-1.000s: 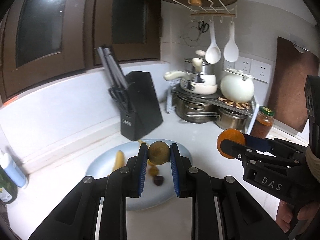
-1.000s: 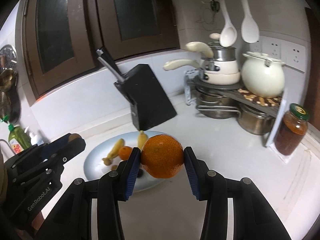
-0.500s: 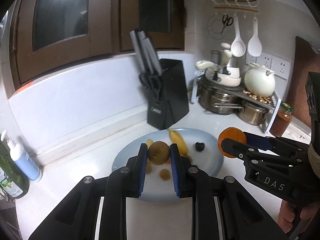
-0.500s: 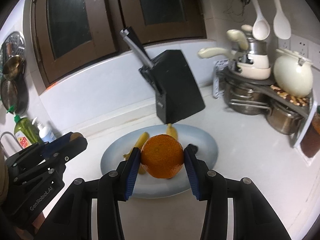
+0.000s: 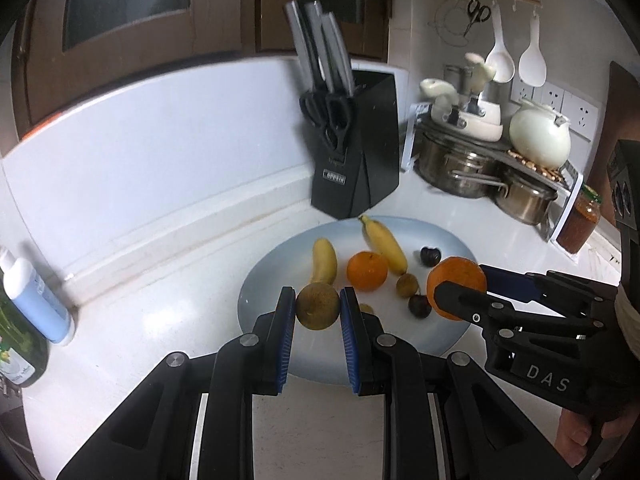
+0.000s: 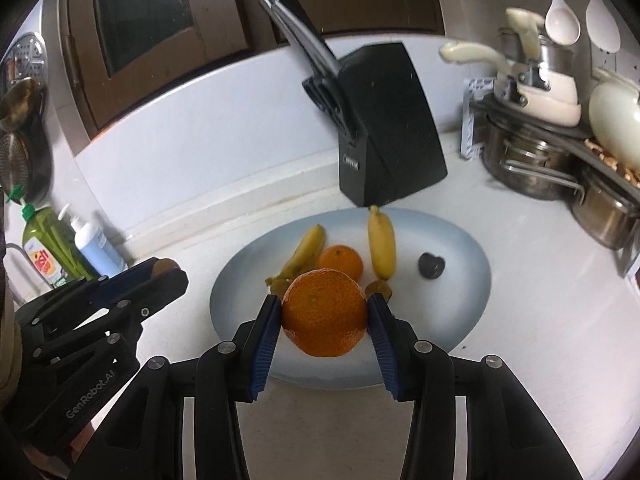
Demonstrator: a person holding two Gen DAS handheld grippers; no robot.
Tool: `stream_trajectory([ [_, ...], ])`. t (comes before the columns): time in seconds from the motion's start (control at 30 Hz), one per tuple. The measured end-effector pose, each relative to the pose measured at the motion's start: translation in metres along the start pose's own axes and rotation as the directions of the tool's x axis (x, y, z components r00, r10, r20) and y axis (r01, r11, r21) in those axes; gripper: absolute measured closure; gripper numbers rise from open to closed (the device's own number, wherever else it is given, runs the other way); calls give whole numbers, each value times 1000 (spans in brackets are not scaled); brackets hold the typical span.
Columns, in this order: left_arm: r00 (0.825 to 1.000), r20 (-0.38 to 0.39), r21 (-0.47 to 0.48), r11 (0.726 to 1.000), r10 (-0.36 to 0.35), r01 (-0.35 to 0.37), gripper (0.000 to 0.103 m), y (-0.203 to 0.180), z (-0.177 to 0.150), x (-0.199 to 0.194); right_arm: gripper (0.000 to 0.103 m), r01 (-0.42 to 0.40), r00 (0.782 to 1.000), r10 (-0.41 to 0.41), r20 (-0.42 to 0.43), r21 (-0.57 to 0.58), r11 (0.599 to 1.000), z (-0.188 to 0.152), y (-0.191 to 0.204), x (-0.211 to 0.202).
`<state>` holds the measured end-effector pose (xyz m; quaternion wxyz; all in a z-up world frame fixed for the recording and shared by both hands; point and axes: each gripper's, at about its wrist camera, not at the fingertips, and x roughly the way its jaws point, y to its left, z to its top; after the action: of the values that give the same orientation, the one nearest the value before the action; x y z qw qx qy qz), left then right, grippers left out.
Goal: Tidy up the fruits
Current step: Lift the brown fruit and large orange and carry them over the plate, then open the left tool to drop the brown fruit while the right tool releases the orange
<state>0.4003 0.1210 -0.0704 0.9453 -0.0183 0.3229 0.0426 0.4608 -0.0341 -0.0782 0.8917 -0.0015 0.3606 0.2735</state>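
Carrying one fruit apiece, both grippers hang over the near edge of the pale blue plate (image 5: 260,292) on the white bench (image 5: 168,280). The left gripper (image 5: 317,312) is clenched on a small round brown fruit (image 5: 317,311), dull-skinned and smooth; the right gripper (image 6: 324,316) is clamped on a large orange (image 6: 324,313), glossy and pebbled. The plate, just before the knife block (image 5: 356,152) by the bench's back edge, already holds two bananas (image 5: 324,260), a smaller orange (image 5: 367,271), two dark fruits (image 5: 430,256) and a little brown one (image 5: 407,284). Round fruit let go on that shallow plate would likely roll, knocking the others or slipping off the low rim. Both grippers crowd one spot, so they could bump each other.
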Motion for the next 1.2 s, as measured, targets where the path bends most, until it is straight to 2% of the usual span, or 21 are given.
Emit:
stream_trajectory([
  [0.47, 994, -104, 44, 998, -32, 37, 80, 9, -12, 52, 58, 9, 994, -7, -112, 17, 1000, -15, -2, 50],
  [0.87, 982, -182, 59, 996, -56, 68, 80, 10, -23, 83, 57, 30, 988, -29, -151, 6, 1000, -17, -4, 65],
  [1.2, 975, -216, 60, 996, -57, 71, 80, 11, -27, 97, 57, 42, 984, -41, -172, -3, 999, -18, -4, 73],
])
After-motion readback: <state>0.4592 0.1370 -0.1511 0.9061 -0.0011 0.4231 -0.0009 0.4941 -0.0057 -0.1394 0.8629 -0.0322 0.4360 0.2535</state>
